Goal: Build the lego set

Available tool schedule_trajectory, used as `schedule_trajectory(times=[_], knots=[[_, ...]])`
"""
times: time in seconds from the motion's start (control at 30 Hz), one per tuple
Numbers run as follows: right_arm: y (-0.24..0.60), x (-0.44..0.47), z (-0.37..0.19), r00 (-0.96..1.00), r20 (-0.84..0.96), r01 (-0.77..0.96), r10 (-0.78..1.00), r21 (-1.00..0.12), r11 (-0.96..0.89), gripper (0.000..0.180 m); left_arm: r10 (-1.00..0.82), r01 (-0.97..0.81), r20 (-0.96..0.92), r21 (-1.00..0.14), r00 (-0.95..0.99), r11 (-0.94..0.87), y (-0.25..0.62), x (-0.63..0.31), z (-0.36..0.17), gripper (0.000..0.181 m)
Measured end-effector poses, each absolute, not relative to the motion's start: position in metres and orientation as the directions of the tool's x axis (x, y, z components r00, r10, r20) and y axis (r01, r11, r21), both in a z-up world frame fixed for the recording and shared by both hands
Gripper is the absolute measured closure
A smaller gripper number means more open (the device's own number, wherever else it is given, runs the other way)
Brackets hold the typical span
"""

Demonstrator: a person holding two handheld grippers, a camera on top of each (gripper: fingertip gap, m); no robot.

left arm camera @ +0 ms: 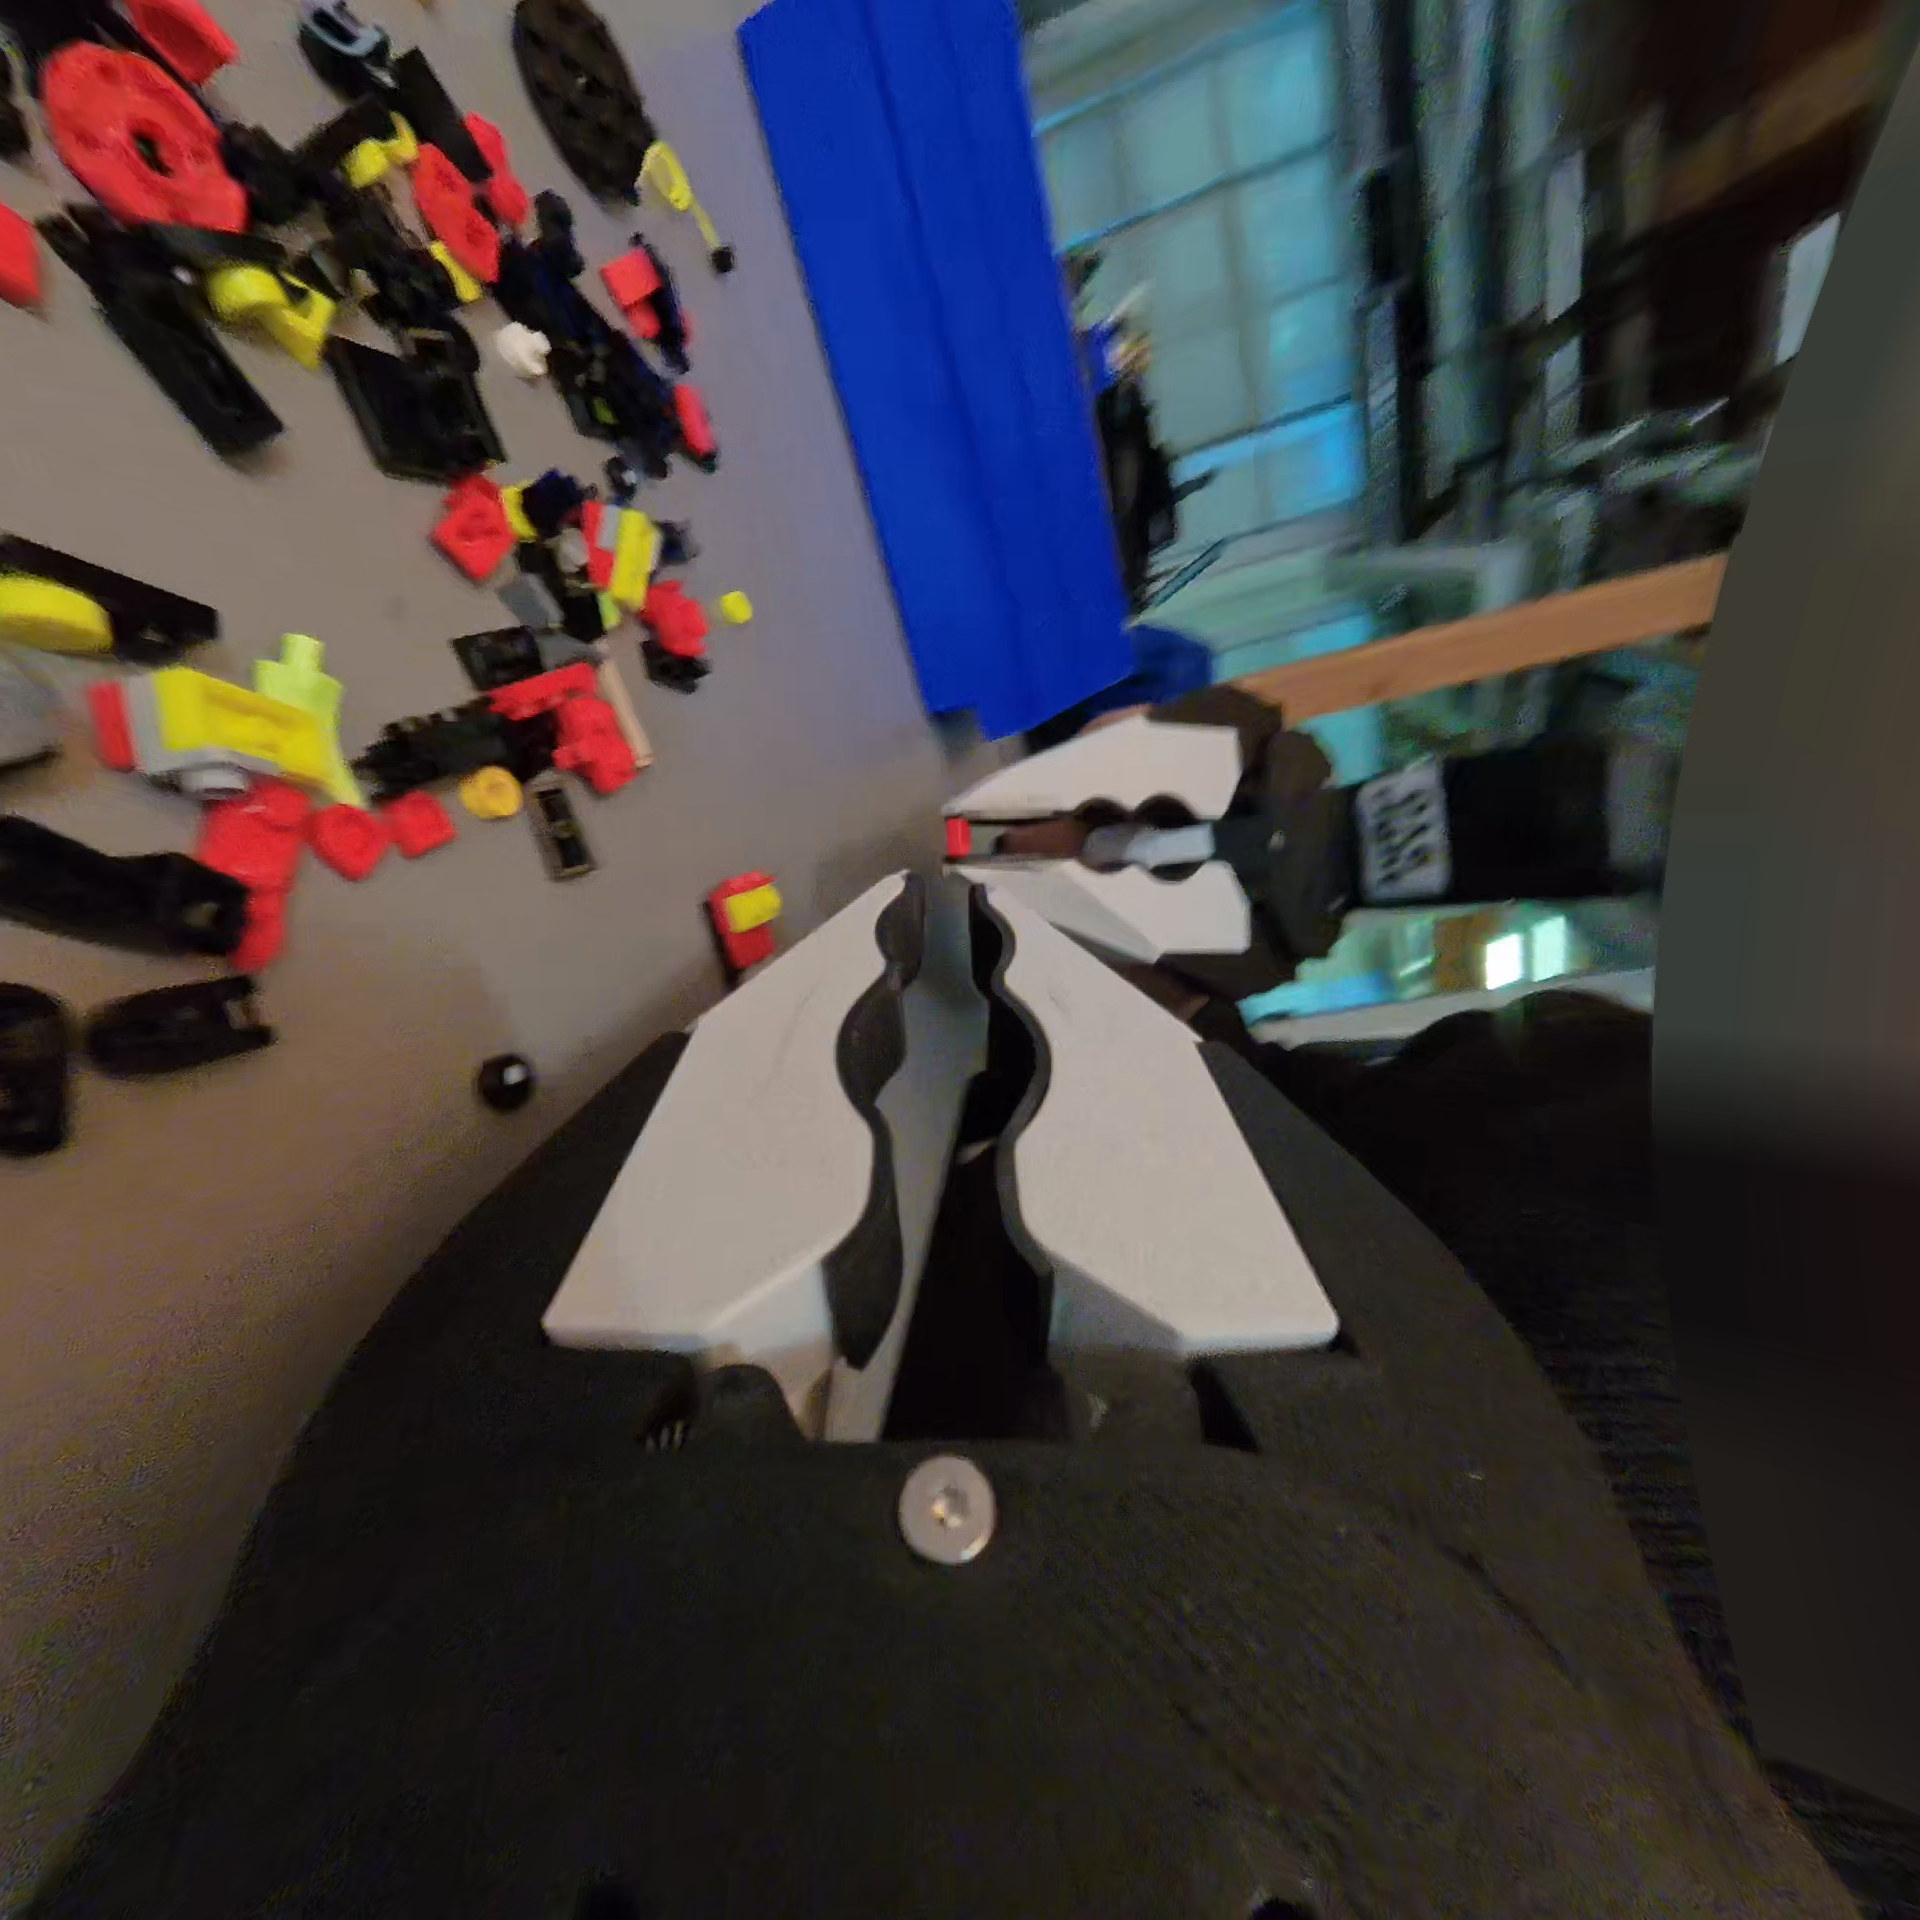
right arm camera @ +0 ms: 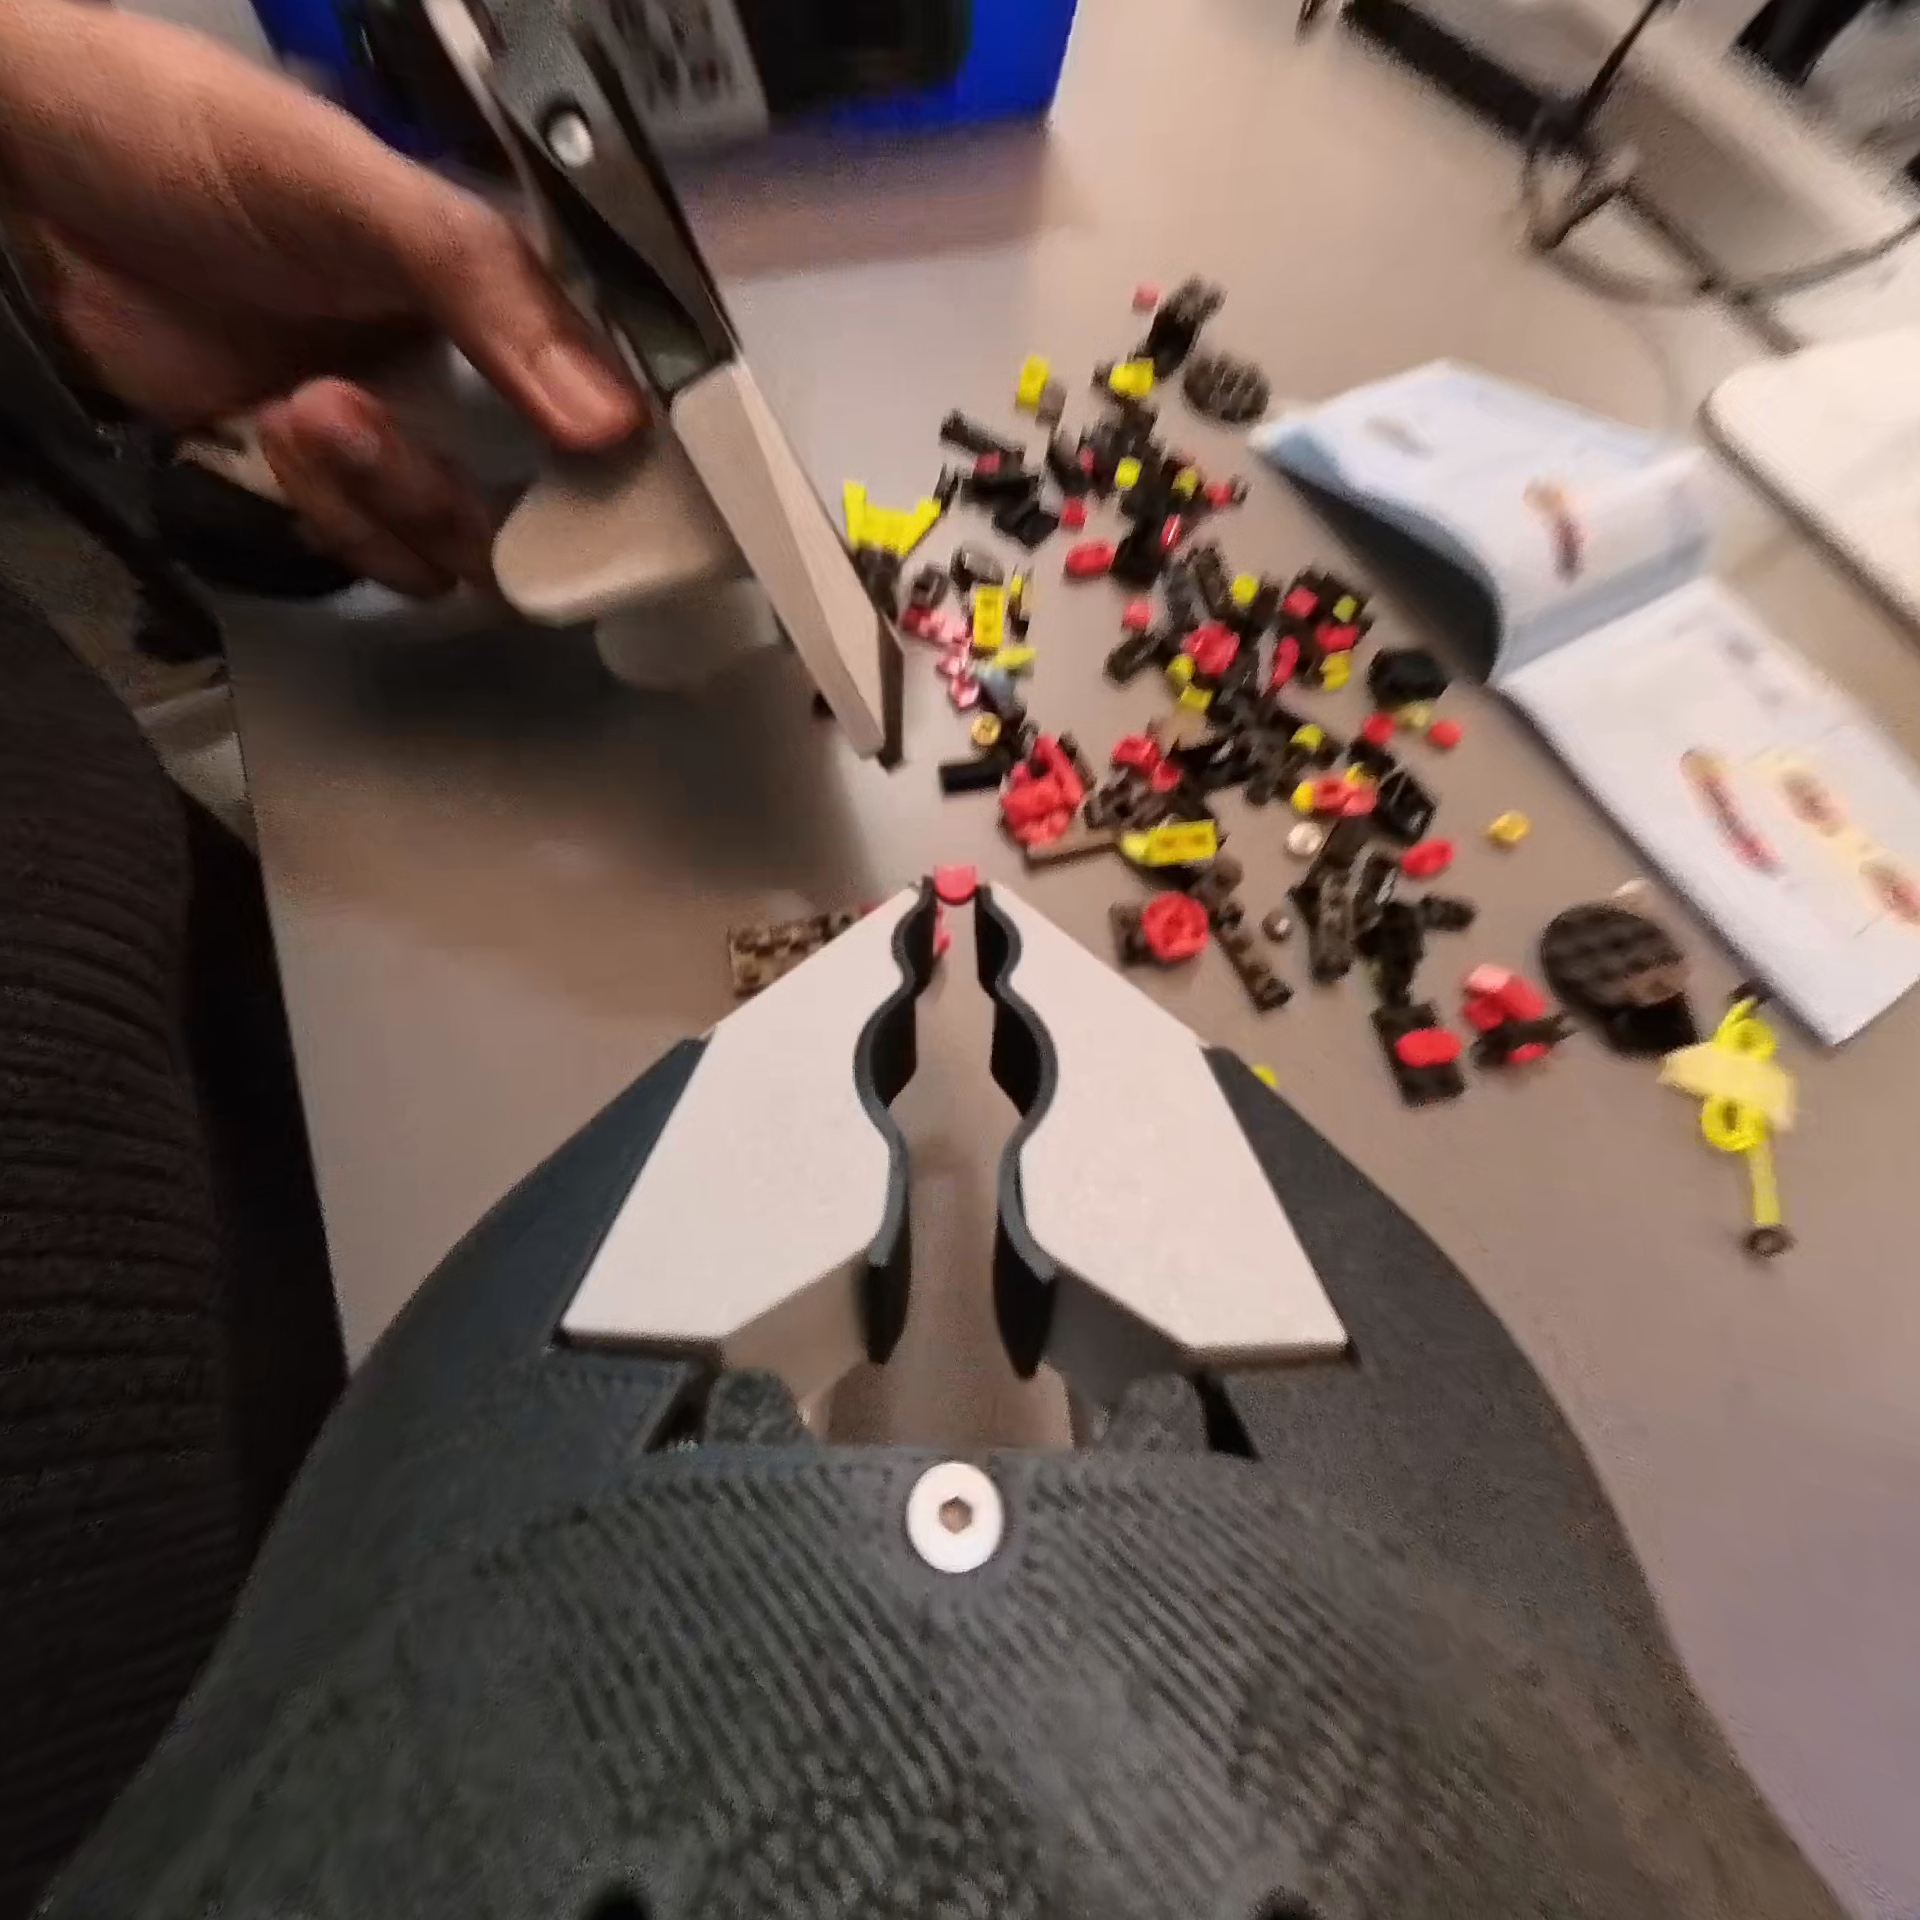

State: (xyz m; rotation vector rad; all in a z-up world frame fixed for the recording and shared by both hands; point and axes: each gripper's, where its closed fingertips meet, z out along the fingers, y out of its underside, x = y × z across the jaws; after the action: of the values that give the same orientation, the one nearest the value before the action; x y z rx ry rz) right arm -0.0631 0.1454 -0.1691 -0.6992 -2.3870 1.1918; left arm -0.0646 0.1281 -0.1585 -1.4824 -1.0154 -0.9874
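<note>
- Right gripper (right arm camera: 954, 902) pinches a red stud (right arm camera: 954, 883) above the desk (right arm camera: 520, 831); left gripper (left arm camera: 943, 894) nearly closed, empty.
- Parts pile (right arm camera: 1226, 707) lies loose (manual (right arm camera: 1662, 644) beside it).
- Step: a piece fetched; next, likely seat it on its mate.

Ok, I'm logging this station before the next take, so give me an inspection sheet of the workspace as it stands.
Surface: grey table, bare near the person, crowded farther out.
Job's things: loose lego pieces in red, black and yellow, spread in one heap; open instruction booklet beside them.
Clutter: blue sheet-like object at the far table edge; what it is cannot be told.
Grippers: right gripper shut on a small red piece; left gripper nearly closed, nothing seen between its tips, held by a hand.
Cables: nothing seen.
Surroundings: chair legs past the table; blurred windows and shelving behind.
</note>
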Motion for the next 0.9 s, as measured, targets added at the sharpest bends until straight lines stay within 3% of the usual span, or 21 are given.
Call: schedule_trajectory(times=[0.13,0.4,0.9], knots=[[0.144,-0.051,-0.194,-0.826,0.02,0.352,0.563,-0.762,0.544,0.174,0.315,0.858,0.803,-0.432,0.506,-0.278,0.121,-0.06,-0.192,0.166],[0.133,-0.037,-0.21,-0.86,0.011,0.348,0.509,-0.717,0.604,0.174,0.337,0.772,0.717,-0.441,0.61,-0.459,0.127,-0.033,-0.21,0.172],[0.133,-0.038,-0.215,-0.862,-0.041,0.38,0.506,-0.714,0.589,0.174,0.361,0.781,0.713,-0.426,0.601,-0.457,0.133,-0.039,-0.212,0.175]])
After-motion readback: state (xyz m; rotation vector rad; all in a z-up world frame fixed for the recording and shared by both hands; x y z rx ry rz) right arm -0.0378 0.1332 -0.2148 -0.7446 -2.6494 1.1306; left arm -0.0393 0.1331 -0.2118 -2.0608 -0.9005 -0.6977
